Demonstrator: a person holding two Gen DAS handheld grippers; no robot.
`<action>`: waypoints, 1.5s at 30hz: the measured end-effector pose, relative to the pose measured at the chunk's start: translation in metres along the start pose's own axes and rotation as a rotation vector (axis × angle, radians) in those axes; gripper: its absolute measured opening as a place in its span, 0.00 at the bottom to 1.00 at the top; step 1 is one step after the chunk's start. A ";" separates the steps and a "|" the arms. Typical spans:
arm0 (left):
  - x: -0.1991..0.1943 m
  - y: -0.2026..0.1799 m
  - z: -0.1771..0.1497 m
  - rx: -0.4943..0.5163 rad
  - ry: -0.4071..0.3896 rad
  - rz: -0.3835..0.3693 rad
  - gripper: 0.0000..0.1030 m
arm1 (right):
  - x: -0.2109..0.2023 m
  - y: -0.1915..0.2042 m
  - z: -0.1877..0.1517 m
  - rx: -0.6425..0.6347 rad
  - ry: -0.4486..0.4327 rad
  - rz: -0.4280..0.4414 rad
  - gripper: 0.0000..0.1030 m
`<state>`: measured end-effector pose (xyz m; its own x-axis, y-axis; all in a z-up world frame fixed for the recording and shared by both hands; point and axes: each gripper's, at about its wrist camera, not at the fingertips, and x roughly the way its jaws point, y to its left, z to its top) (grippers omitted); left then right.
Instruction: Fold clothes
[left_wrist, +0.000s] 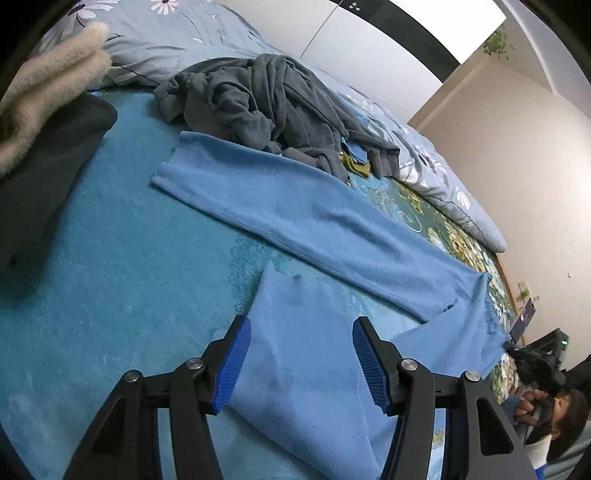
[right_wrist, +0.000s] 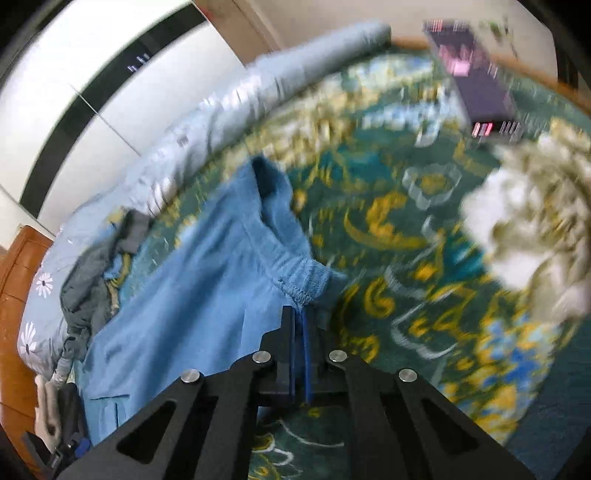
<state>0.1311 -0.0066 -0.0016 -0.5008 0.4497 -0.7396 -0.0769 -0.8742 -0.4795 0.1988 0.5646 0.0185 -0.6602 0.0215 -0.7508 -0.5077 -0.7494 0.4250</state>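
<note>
Light blue fleece trousers (left_wrist: 325, 229) lie spread on the bed, one leg stretched toward the far left, the other leg's cuff end near me. My left gripper (left_wrist: 301, 360) is open, its blue pads either side of that near leg end (left_wrist: 303, 332), just above it. In the right wrist view my right gripper (right_wrist: 301, 317) is shut on the trousers' elastic waistband (right_wrist: 306, 280). The rest of the trousers (right_wrist: 192, 288) trail to the left. This view is motion-blurred.
A crumpled dark grey garment (left_wrist: 273, 107) lies beyond the trousers. A dark folded piece (left_wrist: 40, 173) and a beige fluffy item (left_wrist: 44, 85) sit at left. A floral duvet (left_wrist: 436, 173) lines the far edge. A white-beige fluffy garment (right_wrist: 535, 221) lies at right on the patterned blanket (right_wrist: 424, 295).
</note>
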 end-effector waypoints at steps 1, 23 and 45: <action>-0.001 -0.002 0.000 0.003 0.001 -0.004 0.60 | -0.002 -0.005 -0.002 0.008 -0.003 -0.011 0.03; 0.079 -0.083 -0.027 0.297 0.142 0.234 0.60 | -0.016 -0.046 -0.024 0.043 -0.050 -0.150 0.03; -0.118 0.017 -0.025 0.146 -0.311 0.099 0.06 | -0.030 -0.050 -0.035 0.067 -0.066 -0.063 0.03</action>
<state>0.2109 -0.0698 0.0661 -0.7485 0.3036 -0.5896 -0.1256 -0.9379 -0.3235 0.2632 0.5783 0.0018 -0.6594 0.1127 -0.7433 -0.5842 -0.6991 0.4123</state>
